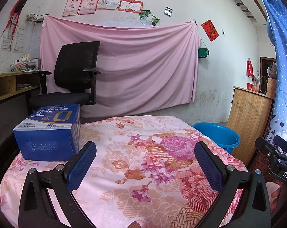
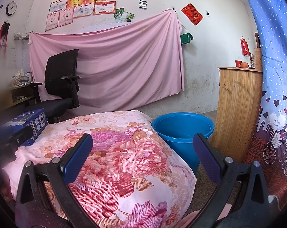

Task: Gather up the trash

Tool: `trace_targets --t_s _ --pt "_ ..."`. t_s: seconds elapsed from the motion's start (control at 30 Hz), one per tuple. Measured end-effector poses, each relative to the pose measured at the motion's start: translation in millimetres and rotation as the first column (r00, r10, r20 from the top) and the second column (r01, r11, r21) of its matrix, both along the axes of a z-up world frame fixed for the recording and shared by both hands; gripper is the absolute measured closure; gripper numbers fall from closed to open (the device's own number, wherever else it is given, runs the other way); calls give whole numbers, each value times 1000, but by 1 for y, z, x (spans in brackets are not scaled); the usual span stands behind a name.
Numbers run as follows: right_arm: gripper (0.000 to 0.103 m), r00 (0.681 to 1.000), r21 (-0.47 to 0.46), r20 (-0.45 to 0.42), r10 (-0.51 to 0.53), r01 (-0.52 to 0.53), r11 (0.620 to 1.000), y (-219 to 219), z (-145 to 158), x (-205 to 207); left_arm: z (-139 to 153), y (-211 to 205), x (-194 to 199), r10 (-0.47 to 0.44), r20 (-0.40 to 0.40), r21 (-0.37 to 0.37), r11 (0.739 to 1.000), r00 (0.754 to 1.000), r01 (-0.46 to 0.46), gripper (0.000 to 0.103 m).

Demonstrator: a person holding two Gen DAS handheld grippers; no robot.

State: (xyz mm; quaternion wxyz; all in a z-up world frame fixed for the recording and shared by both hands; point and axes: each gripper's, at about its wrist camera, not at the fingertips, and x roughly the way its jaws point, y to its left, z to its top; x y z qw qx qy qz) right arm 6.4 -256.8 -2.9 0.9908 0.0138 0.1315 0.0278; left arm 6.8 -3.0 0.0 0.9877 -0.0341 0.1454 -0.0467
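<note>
A: Blue cardboard box (image 1: 48,131), printed lid, corners square, unopened as far as shows. Location?

B: On the flowered table (image 1: 124,161), at the edge far from the blue bucket (image 2: 181,129), which likely stands just beside the table to take trash.

A: Tools?

B: Left tool (image 1: 145,152) and right tool (image 2: 143,144) both spread wide, empty, probably readied for the box.

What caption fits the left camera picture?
Open left gripper hovers over the flowery cloth, blue box at left, blue bucket beyond.
</note>
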Motion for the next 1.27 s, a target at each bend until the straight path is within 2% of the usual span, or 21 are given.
trace_targets --t_s 0.73,1.03,1.27 --pt "0 1000 2 -5 1 -1 1000 1 0 1 0 3 2 18 -17 5 1000 1000 -17 2" --pt "0 1000 4 -7 1 -1 1000 2 0 1 -1 -2 0 20 1 48 999 1000 -20 2" --pt "0 1000 4 -11 6 -6 1000 4 -1 2 -3 -4 0 15 9 54 998 1000 -15 2"
